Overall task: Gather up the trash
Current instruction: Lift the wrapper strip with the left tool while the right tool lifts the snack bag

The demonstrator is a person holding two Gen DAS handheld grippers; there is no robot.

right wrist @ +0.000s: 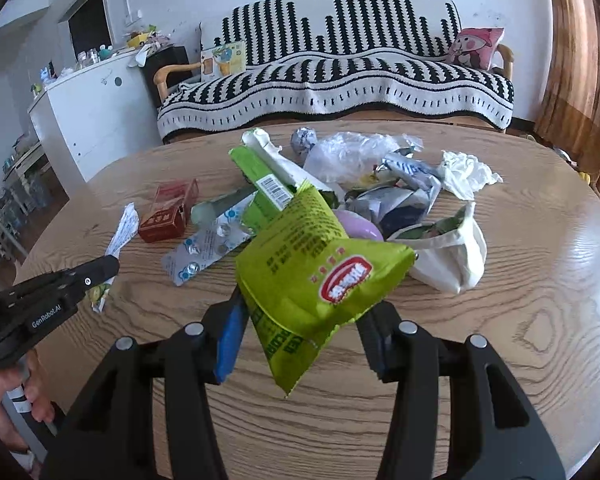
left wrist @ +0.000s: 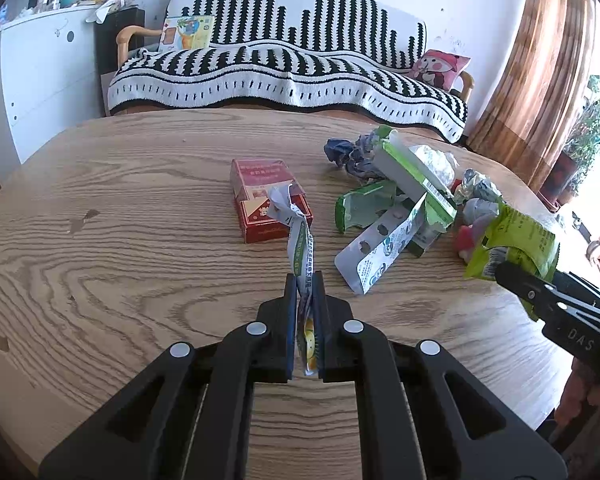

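My left gripper is shut on a long, thin printed wrapper strip that sticks up and forward from its jaws, just in front of a red cardboard box. In the right wrist view, my right gripper is shut on a puffy green snack bag, which hangs above the wooden table. The left gripper shows at the left with its wrapper strip. The right gripper and the green snack bag also show at the right edge of the left wrist view.
A heap of trash lies mid-table: a green and white carton, a blister pack, a clear plastic bag, crumpled tissue, a foil ball. A white cloth bag sits beside it. A striped sofa stands behind.
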